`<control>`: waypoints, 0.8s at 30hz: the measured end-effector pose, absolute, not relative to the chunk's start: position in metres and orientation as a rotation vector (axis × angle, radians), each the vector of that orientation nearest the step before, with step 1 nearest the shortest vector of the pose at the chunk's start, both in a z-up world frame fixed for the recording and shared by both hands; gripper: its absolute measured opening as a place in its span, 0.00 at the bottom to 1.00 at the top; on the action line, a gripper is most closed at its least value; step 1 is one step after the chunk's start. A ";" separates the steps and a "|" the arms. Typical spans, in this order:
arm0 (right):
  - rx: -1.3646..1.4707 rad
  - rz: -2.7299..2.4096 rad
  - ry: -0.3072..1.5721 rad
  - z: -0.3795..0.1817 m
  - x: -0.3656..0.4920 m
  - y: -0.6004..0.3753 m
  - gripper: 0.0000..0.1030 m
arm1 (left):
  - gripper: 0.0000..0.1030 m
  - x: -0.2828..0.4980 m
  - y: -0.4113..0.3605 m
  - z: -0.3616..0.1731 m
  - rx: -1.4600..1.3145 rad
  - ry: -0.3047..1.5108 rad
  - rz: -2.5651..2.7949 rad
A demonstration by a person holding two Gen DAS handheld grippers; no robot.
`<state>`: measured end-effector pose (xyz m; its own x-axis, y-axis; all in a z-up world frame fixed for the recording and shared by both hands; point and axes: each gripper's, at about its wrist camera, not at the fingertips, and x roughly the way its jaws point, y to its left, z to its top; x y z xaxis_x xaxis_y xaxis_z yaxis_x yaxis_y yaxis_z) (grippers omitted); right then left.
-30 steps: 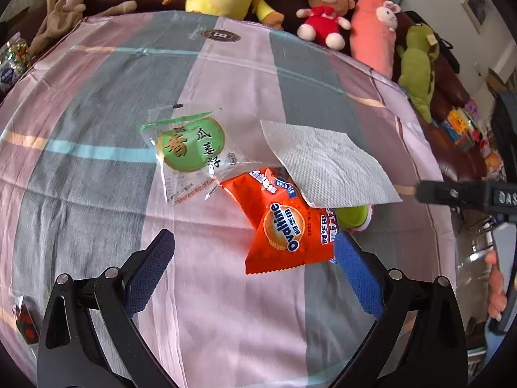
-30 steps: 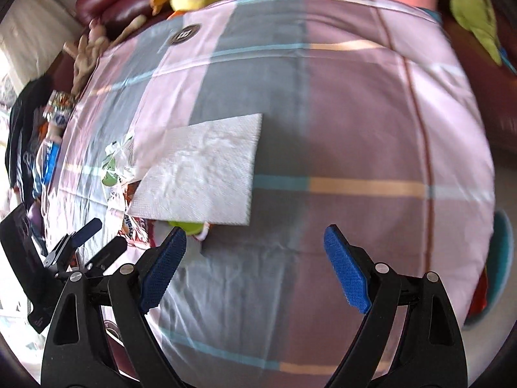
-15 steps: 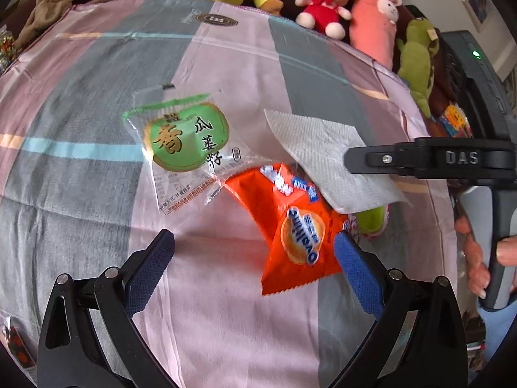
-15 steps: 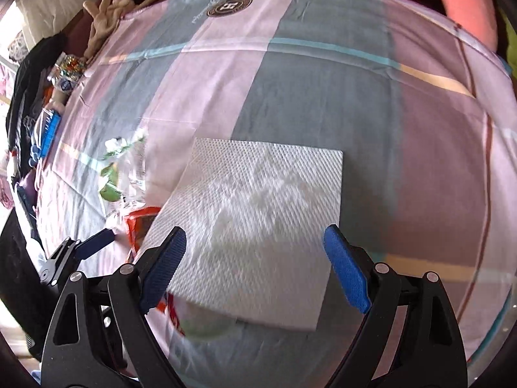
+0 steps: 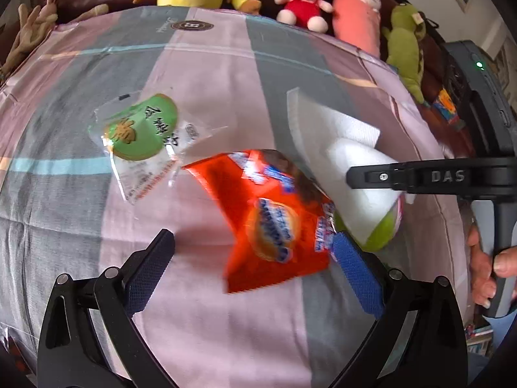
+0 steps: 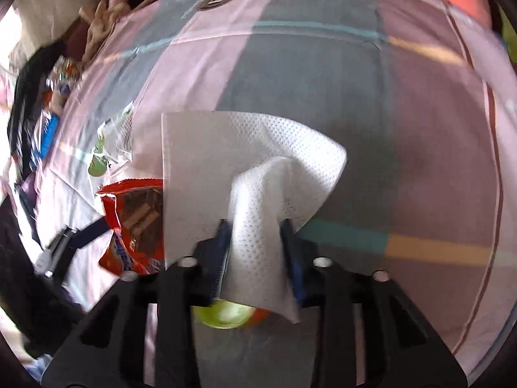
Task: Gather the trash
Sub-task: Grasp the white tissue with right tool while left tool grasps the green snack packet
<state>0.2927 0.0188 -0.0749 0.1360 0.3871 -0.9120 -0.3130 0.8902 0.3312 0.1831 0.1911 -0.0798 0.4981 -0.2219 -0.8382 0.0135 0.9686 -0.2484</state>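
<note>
So my right claw [image 6: 255,229] has just been closing and it's now pinched on the white paper napkin [image 6: 226,161]. The blue pads have bunched a fold of it up between them, and the rest of the sheet fans out flat ahead and to the left, with one corner curling over on the right. Right under the pinched bit there's a yellow-green round thing [image 6: 223,315] peeking out, can't tell what it is exactly.

My left claw [image 5: 255,265] is spread wide with nothing gripped. The orange snack wrapper [image 5: 268,223] lies on the cloth between its fingers, much closer to the right-hand blue pad [image 5: 357,278], which looks like it's at the wrapper's edge; whether it actually touches I can't say, that part is blurry. The left-hand pad is well clear of it.

Further out, up and to the left of the orange one, sits the clear wrapper with the green label [image 5: 142,132], flat on the cloth. Everything's on a bedspread [image 5: 210,64] striped pink and grey.

From the left camera you can also see my right claw coming in from the side, black finger on the napkin, my hand [image 5: 488,258] wrapped round the handle. Plush toys [image 5: 303,0] line the far edge.
</note>
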 end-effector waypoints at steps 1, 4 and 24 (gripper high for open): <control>0.087 0.504 1.345 -0.074 0.292 0.012 0.26 | 0.96 0.182 0.191 -0.079 -0.230 1.041 -0.146; 0.105 0.485 1.325 -0.065 0.288 -0.003 0.23 | 0.96 0.179 0.195 -0.075 -0.251 1.034 -0.141; 0.086 0.491 1.267 -0.039 0.293 0.004 0.06 | 0.96 0.235 0.275 -0.060 -0.431 1.002 0.124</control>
